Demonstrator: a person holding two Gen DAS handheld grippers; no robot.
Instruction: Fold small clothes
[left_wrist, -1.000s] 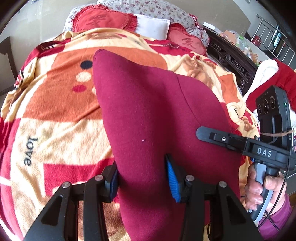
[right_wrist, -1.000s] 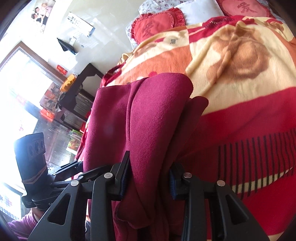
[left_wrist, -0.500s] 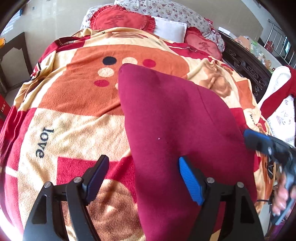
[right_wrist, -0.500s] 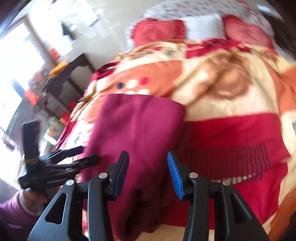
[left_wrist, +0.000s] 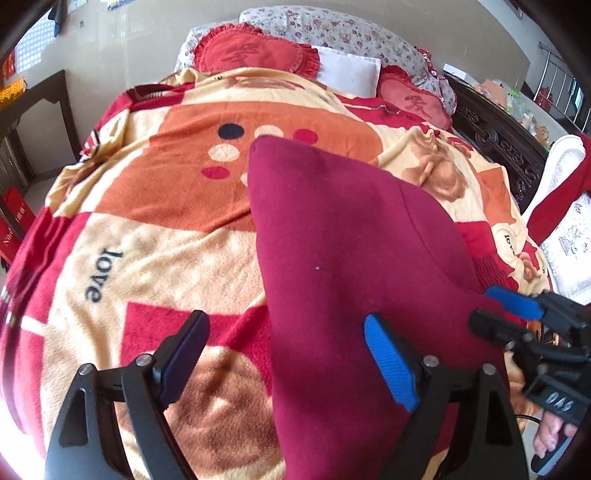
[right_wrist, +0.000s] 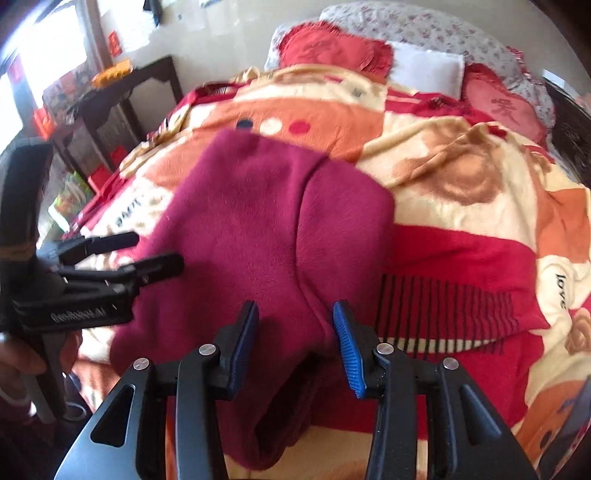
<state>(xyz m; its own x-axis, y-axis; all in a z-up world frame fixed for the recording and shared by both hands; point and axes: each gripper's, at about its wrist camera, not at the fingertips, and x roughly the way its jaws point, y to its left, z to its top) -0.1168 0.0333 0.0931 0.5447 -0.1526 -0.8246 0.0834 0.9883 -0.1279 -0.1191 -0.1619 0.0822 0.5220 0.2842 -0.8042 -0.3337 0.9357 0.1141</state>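
Observation:
A folded dark red garment (left_wrist: 347, 266) lies flat on the patterned bed blanket (left_wrist: 155, 221); it also shows in the right wrist view (right_wrist: 258, 236). My left gripper (left_wrist: 284, 354) is open above the garment's near left edge, holding nothing. My right gripper (right_wrist: 295, 343) is open over the garment's near end, holding nothing. The right gripper also shows at the right edge of the left wrist view (left_wrist: 517, 314), and the left gripper at the left of the right wrist view (right_wrist: 147, 251). The garment's near end hangs toward the bed edge.
Red heart cushions (left_wrist: 255, 51) and a white pillow (left_wrist: 347, 70) lie at the head of the bed. A dark wooden bed frame (left_wrist: 495, 136) runs along the right, a dark side table (right_wrist: 122, 96) stands on the left. White and red cloth (left_wrist: 565, 192) lies at far right.
Both grippers have opened and let go of the garment, then pulled back. The garment has dropped from its lifted, bunched hold and now lies flat on the blanket.

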